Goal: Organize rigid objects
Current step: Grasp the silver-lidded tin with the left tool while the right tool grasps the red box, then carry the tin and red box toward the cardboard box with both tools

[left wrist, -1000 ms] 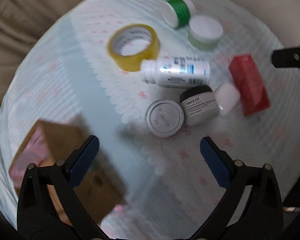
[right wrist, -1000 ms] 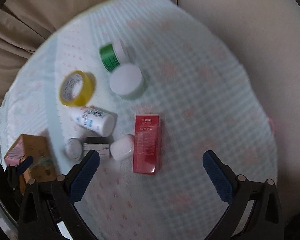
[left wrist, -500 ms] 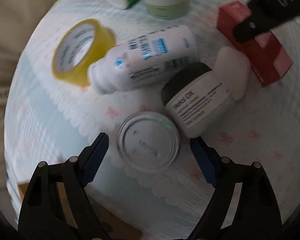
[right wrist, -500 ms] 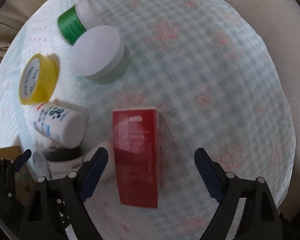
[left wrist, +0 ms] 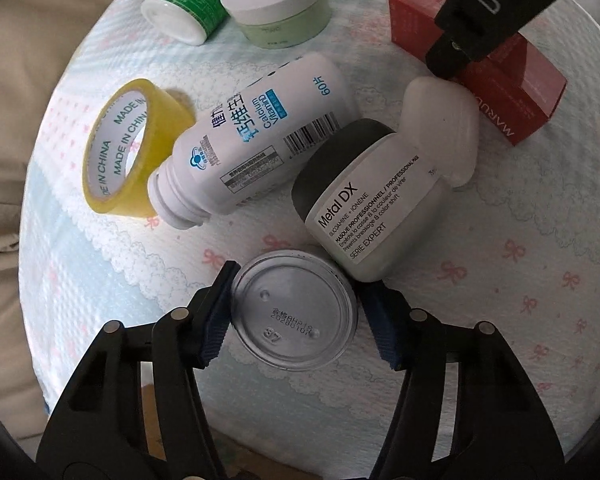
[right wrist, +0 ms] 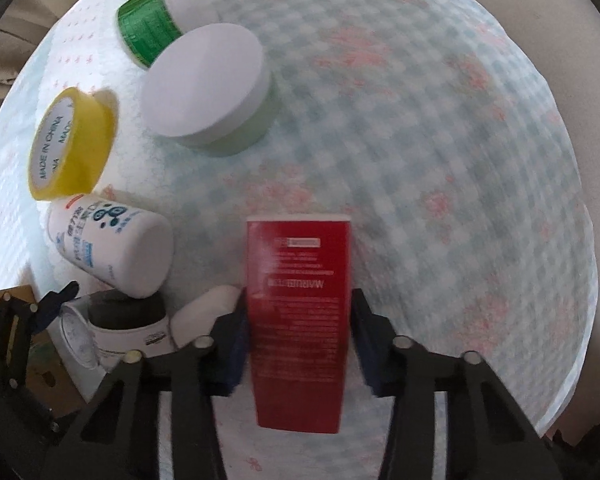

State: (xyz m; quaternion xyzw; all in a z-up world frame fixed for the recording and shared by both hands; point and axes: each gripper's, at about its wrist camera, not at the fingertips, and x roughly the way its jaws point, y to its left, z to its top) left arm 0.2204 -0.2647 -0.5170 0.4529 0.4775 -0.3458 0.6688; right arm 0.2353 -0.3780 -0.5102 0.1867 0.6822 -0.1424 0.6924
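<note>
A small clear-lidded jar lies near the cloth's front edge, the left gripper straddling it, pads touching its sides. Just beyond lean a Metal DX jar and white bottle. The right gripper closes narrowly around the red box.

A pale cloth (printed with small pink bows, checked in the right wrist view) is spread underneath. Beige fabric is seen beyond its edge.
</note>
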